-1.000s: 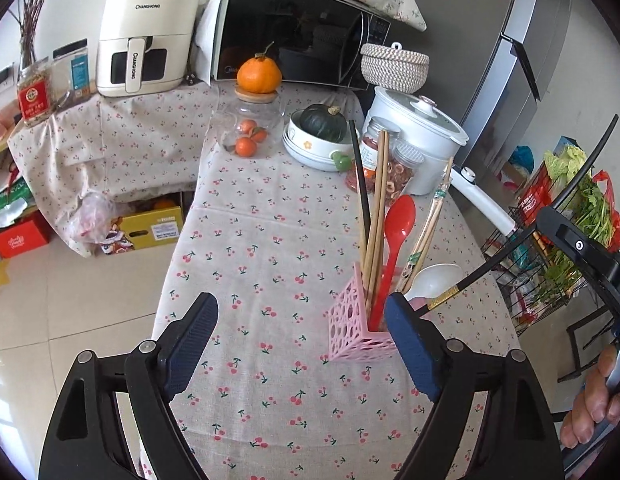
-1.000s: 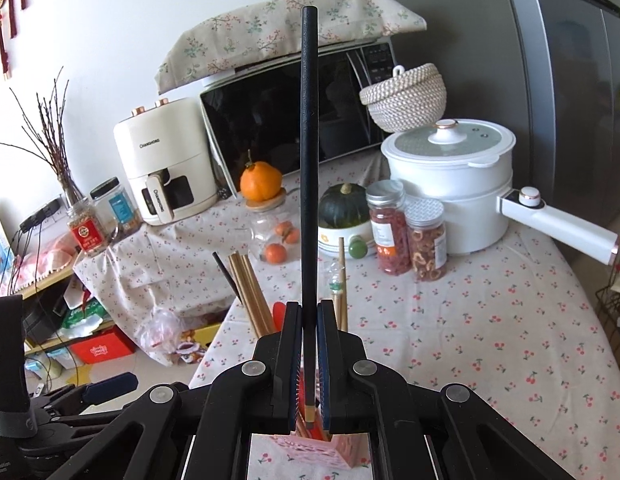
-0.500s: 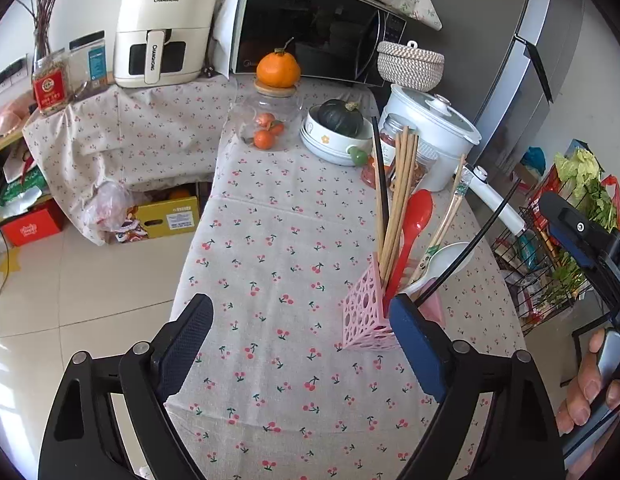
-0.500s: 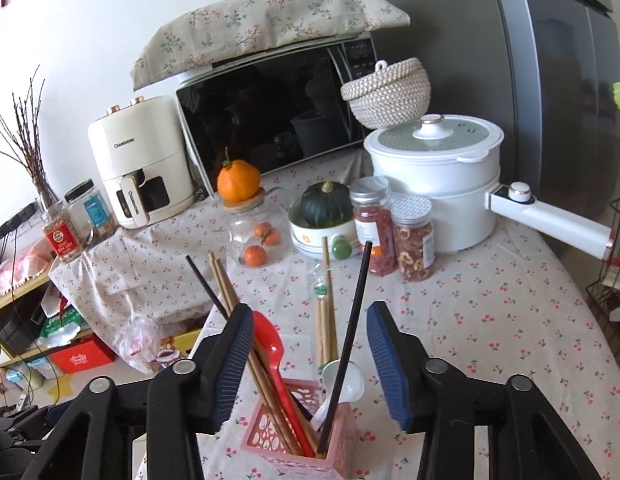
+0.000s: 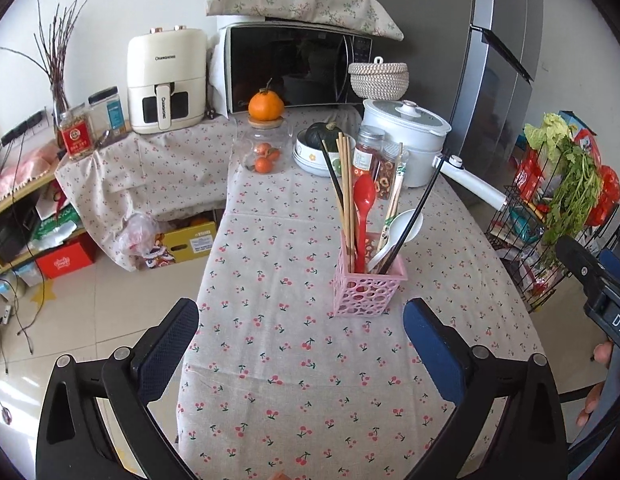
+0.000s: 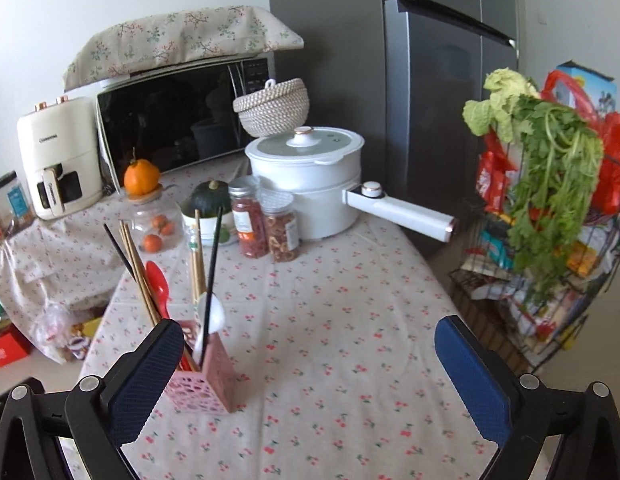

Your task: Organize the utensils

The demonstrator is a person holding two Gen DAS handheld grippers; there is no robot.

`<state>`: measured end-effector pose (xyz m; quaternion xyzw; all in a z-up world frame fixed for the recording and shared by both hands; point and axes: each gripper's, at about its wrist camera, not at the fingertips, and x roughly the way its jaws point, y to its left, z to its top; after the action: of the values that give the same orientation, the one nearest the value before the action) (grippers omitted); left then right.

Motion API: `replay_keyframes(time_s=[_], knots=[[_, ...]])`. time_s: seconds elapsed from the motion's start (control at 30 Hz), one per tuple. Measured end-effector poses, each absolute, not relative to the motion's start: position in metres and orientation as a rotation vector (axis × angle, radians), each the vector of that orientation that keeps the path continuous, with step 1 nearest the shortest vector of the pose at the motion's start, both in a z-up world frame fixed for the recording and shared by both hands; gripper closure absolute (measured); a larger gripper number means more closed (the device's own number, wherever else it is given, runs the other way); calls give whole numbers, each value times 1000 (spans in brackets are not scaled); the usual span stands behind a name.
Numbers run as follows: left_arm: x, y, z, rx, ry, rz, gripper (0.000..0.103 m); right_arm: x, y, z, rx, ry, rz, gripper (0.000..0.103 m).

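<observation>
A pink perforated utensil holder [image 5: 368,284] stands on the cherry-print tablecloth [image 5: 289,360]. It holds wooden chopsticks [image 5: 346,196], a red spoon [image 5: 364,208], a white spoon [image 5: 402,228] and a black chopstick [image 5: 416,212] leaning right. My left gripper [image 5: 301,340] is open and empty, in front of the holder. My right gripper [image 6: 310,364] is open and empty, with the holder [image 6: 205,380] by its left finger [image 6: 149,372]. The black chopstick [image 6: 211,276] stands in the holder there.
At the table's far end stand a white pot [image 5: 406,136] with a long handle, two spice jars [image 5: 374,160], a bowl with a squash [image 5: 322,148] and a glass jar [image 5: 265,148] under an orange. A wire rack with greens [image 6: 550,208] stands right of the table.
My right gripper opened and let go of the black chopstick, which now stands in the holder. Both grippers have pulled back from the holder.
</observation>
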<state>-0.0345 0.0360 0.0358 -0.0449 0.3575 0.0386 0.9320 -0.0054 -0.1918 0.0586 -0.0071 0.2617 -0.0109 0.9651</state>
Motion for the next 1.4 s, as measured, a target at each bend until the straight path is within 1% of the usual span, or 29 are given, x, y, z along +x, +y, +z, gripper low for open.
replay_keyframes(time_s=[0.1,0.23,0.63,1.4], knots=[[-51,23,40,-32,690,94,0,-25,-192,55,-61,501,-33,0],[-58,17,38,-38,690,73,0,-35,-201,47,-41,500,-33,0],[-49,6,20,-15,719,49,0,-23,-209,27,-29,570,-35,0],[-47,-1,19,-21,723,29,0,-19,-208,23,-24,589,-44,0]])
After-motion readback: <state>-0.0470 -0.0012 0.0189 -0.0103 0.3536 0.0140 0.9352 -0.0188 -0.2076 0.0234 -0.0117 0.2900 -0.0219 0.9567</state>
